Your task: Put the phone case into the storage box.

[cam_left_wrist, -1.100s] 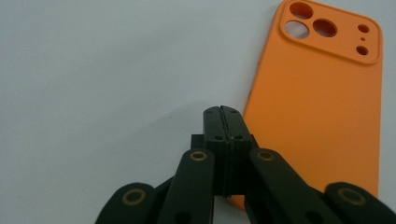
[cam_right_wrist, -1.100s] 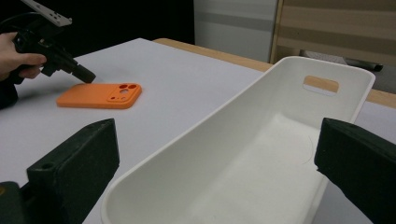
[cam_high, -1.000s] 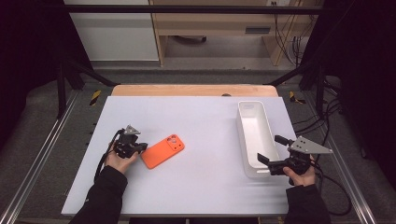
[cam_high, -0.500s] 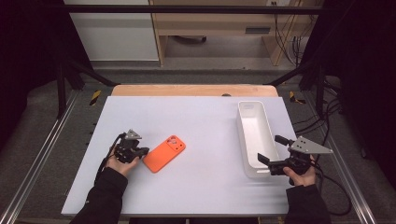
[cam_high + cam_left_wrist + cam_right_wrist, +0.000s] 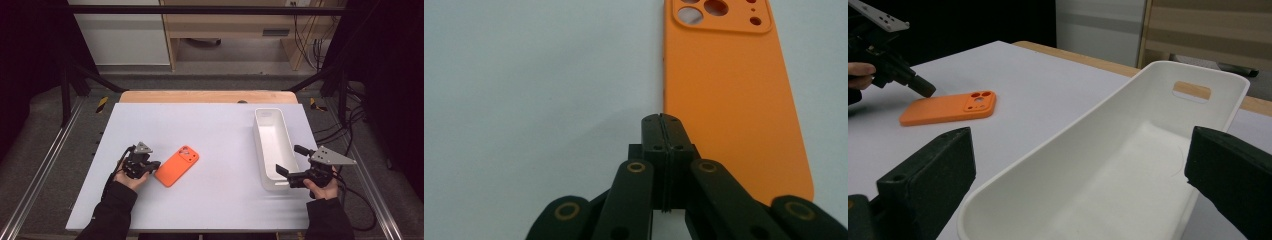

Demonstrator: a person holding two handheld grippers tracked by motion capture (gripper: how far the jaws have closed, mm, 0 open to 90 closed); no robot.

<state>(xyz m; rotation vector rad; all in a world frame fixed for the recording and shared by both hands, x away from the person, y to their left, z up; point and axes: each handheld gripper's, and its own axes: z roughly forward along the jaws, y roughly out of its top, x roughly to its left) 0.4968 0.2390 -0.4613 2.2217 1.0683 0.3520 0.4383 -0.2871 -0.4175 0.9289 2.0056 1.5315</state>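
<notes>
The left tongs [image 5: 151,165] are clenched tight with nothing between them, their black tips pressed together and set against the near long edge of an orange phone case [image 5: 177,165] that lies flat, back side up, on the pale table [image 5: 215,135]; in the left gripper view the closed tips [image 5: 662,131] meet the case [image 5: 729,100] right at its edge, with the camera cut-outs at the case's far end. The person's left hand [image 5: 131,176] grips the tool from the near side of the table, a dark sleeve trailing toward the bottom edge and a cable looping beside it. Across the table, the right tongs [image 5: 291,166] stand released, spread wide at the near end of a long white tray [image 5: 271,148], one jaw on either side of its rounded near end without pressing on it; the right gripper view looks along the tray [image 5: 1058,150], whose far wall has a slot handle. The right hand [image 5: 320,187] holds that tool beside the table's right edge, a grey three-cornered plate on top. The case lies left of the table's centre, well apart from the tray. A wooden strip borders the table's far edge.
</notes>
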